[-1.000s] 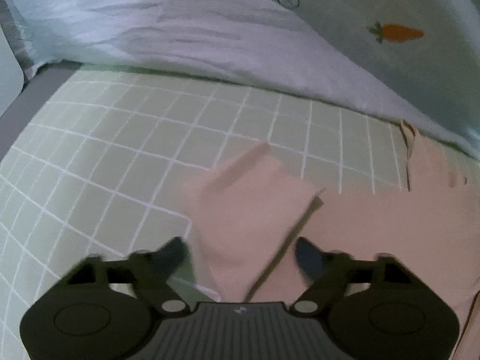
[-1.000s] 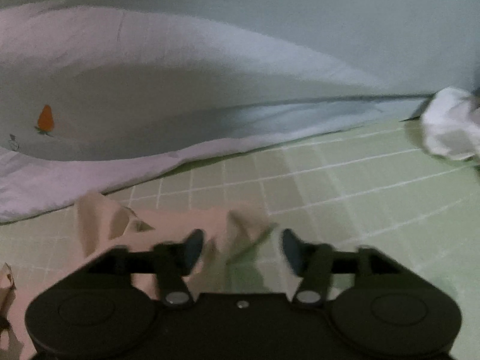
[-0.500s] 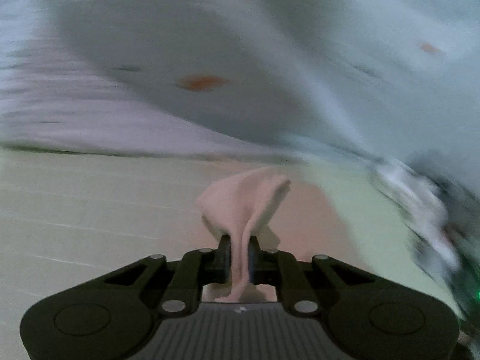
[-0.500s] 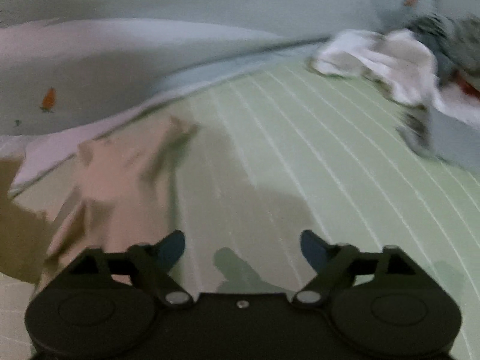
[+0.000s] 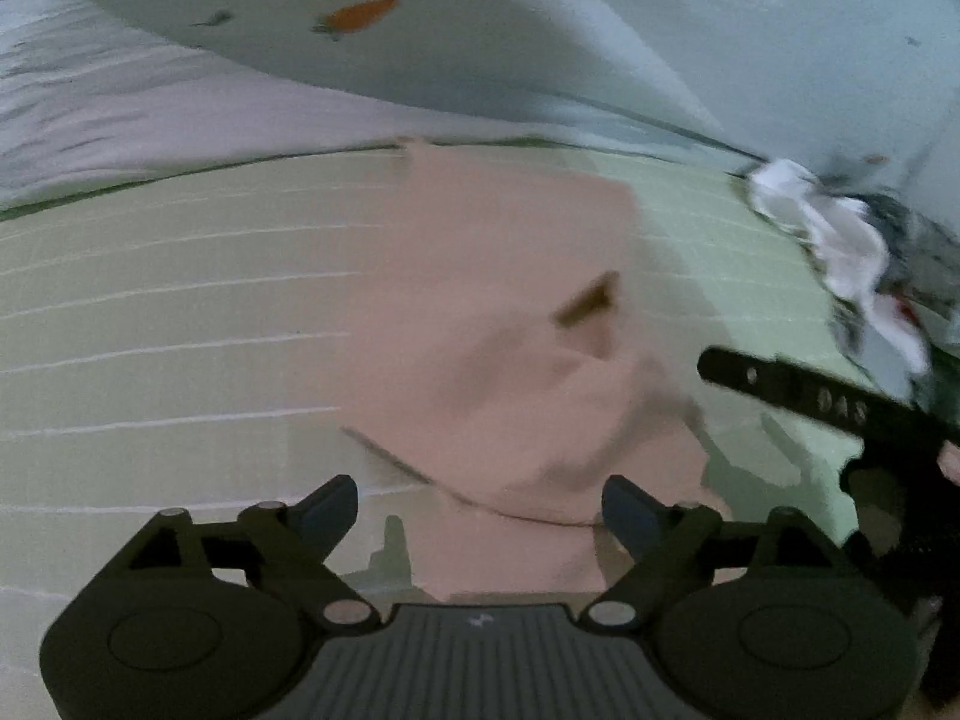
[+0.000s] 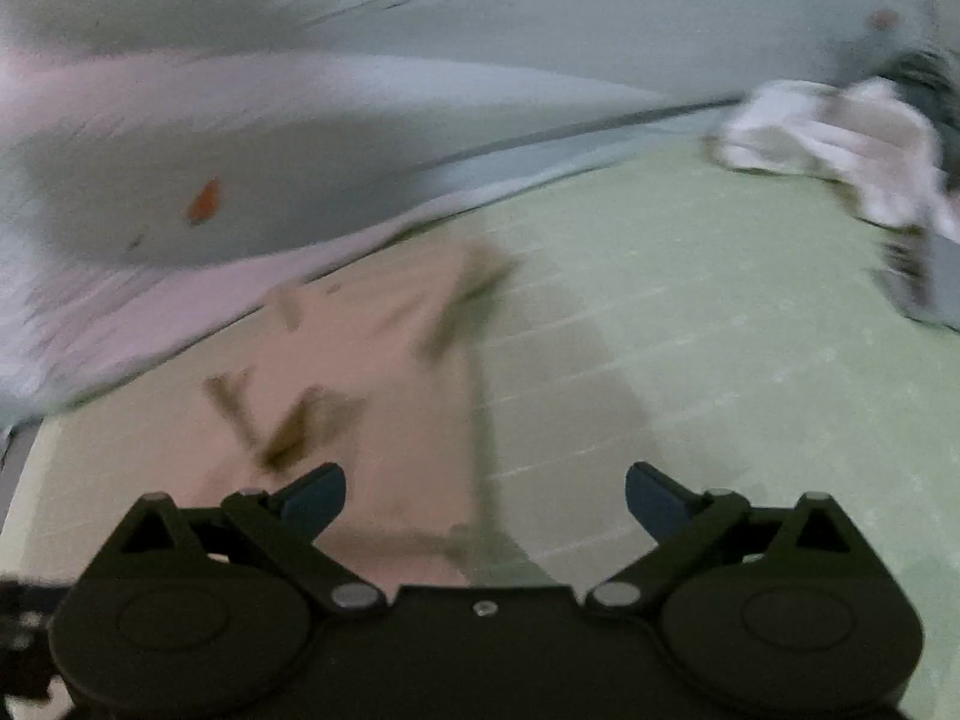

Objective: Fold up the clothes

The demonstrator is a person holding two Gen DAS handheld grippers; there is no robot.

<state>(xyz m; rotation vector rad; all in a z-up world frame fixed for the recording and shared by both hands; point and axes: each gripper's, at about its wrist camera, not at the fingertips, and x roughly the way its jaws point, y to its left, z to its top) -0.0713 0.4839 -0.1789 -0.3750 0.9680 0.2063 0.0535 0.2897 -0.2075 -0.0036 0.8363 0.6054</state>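
My left gripper hangs over the bed with its two fingers spread wide apart, nothing between them; the blue-tipped fingertips frame the near edge of the pink garment without clearly touching it. My right gripper stands just as wide open and empty, its fingertips above the boundary where pink cloth meets bare sheet.

The pink garment lies spread on the green checked sheet, running from just ahead of my left gripper toward the far side of the bed, with a raised fold and a dark crease near its middle. In the right wrist view the same garment fills the near left, blurred, with several dark creases across it.

Along the far side lies a pale blue quilt printed with small orange carrots, its lilac underside turned up at the far left. A heap of white and grey clothes sits at the far right, on the sheet against the quilt; the right wrist view shows it too.

From the right edge of the left wrist view, the black bar of my other gripper reaches in beside the garment. No containers are in sight.
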